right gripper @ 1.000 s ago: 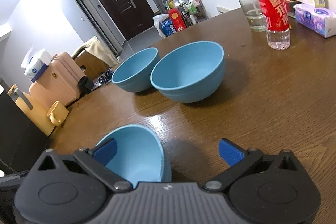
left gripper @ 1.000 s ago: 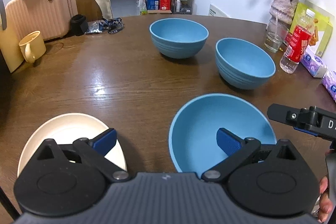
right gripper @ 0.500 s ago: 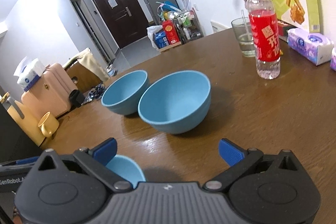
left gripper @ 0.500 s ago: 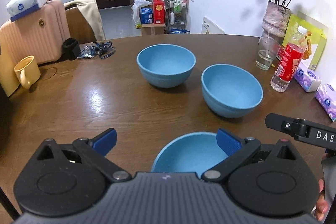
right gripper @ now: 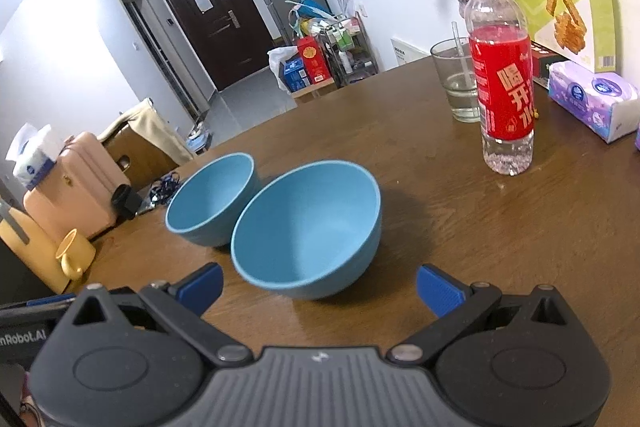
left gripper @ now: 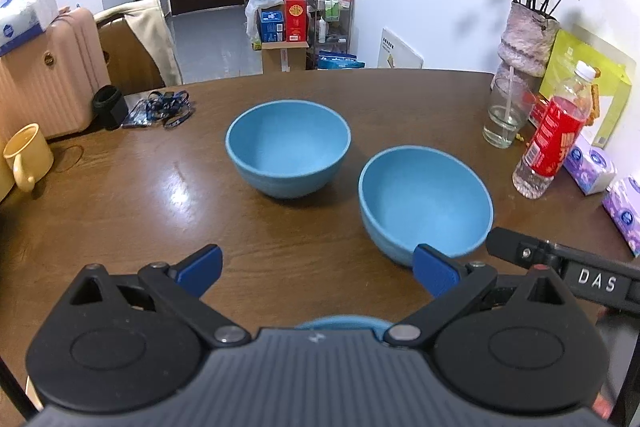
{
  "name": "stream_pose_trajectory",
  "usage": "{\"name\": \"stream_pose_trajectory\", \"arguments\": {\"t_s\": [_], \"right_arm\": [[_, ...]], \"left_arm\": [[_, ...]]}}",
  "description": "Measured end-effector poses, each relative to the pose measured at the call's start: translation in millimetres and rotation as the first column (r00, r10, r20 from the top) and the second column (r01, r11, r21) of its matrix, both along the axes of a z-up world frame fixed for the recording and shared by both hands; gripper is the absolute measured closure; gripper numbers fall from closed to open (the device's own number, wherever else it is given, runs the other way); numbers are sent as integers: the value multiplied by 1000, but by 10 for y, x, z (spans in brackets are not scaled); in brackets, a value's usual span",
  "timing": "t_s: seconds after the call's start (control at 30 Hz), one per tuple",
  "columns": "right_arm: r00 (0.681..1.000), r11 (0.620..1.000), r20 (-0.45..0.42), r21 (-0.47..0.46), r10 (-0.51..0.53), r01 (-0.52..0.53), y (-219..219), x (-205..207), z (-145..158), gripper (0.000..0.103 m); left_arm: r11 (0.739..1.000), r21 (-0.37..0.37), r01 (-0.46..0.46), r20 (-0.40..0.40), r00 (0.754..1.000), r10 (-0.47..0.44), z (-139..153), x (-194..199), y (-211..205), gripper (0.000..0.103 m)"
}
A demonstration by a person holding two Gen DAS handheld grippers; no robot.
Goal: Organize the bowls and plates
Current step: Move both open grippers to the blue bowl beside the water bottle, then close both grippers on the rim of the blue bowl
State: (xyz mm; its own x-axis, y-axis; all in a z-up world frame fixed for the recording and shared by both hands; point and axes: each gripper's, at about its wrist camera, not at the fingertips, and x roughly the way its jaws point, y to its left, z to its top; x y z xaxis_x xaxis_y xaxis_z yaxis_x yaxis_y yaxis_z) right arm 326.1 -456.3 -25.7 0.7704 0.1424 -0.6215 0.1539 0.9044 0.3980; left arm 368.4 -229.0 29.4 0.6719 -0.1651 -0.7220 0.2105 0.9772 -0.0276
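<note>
Two blue bowls stand upright on the brown round table (left gripper: 160, 211). In the left wrist view the far bowl (left gripper: 288, 153) sits at centre and the near bowl (left gripper: 426, 203) to its right. A sliver of a third blue bowl's rim (left gripper: 344, 322) peeks out under my left gripper (left gripper: 318, 273), which is open and empty. My right gripper (right gripper: 320, 287) is open too, with the near bowl (right gripper: 308, 227) just ahead between its fingers and the far bowl (right gripper: 212, 199) behind it on the left. The right gripper's body (left gripper: 560, 271) shows at the right in the left wrist view.
A red-labelled water bottle (right gripper: 502, 83), a glass (right gripper: 458, 81), a vase of dried roses (left gripper: 524, 35), tissue packs (right gripper: 592, 99) and a snack bag stand along the right. A yellow mug (left gripper: 26, 157), lanyards (left gripper: 164, 105) and a pink suitcase (left gripper: 48, 75) are at the left.
Both grippers have risen and tilted up, so the nearest blue bowl and the cream plate slid down out of view. Both stay open and empty.
</note>
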Motion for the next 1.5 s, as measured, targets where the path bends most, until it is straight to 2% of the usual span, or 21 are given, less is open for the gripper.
{"name": "stream_pose_trajectory", "arguments": {"t_s": [0.23, 0.4, 0.5, 0.63, 0.77, 0.9, 0.97, 1.03, 1.07, 1.2, 1.3, 1.37, 1.47, 1.5], "right_arm": [[999, 999, 4, 29, -39, 39, -183, 273, -72, 0], [997, 995, -16, 65, -73, 74, -324, 478, -198, 1], [997, 995, -33, 75, -69, 71, -363, 625, -269, 6], [996, 991, -49, 107, -79, 84, -431, 771, -405, 6], [994, 983, -62, 158, -85, 94, -489, 867, -585, 9], [994, 983, -68, 156, -84, 94, -467, 917, -709, 14], [995, 984, -68, 156, -75, 85, -456, 936, -747, 17], [995, 986, -71, 152, -63, 73, -424, 961, -778, 25], [996, 987, -72, 147, -60, 70, -415, 967, -793, 31], [997, 989, -67, 137, -39, 48, -352, 985, -809, 40], [997, 992, -66, 117, -38, 46, -320, 985, -807, 49], [997, 992, -72, 117, -35, 43, -309, 999, -825, 60], [997, 992, -76, 120, -32, 41, -316, 1004, -838, 69], [997, 992, -76, 118, -34, 43, -316, 1001, -836, 70]], "left_arm": [[1000, 2, -9, -17, 1000, 9, -6, 329, -262, 0], [1000, 14, -20, -57, 998, 20, -152, 566, -392, 0], [999, 31, -23, -76, 997, 26, -238, 692, -451, 0], [999, 18, -39, -121, 992, 41, -358, 854, -480, 1], [998, 26, -60, -156, 986, 63, -487, 1004, -514, 5], [997, 32, -63, -178, 982, 68, -582, 1103, -539, 9], [997, 31, -65, -191, 979, 69, -625, 1140, -555, 17], [998, 28, -60, -209, 976, 65, -665, 1171, -566, 23], [998, 28, -58, -214, 975, 63, -681, 1183, -573, 25], [998, 28, -49, -229, 972, 54, -728, 1211, -608, 33], [999, 23, -33, -244, 969, 37, -767, 1228, -641, 49], [1000, 22, -20, -256, 966, 25, -802, 1231, -661, 65], [1000, 17, -2, -271, 962, 6, -842, 1232, -687, 80], [1000, 16, 1, -270, 963, 3, -849, 1226, -696, 81]]}}
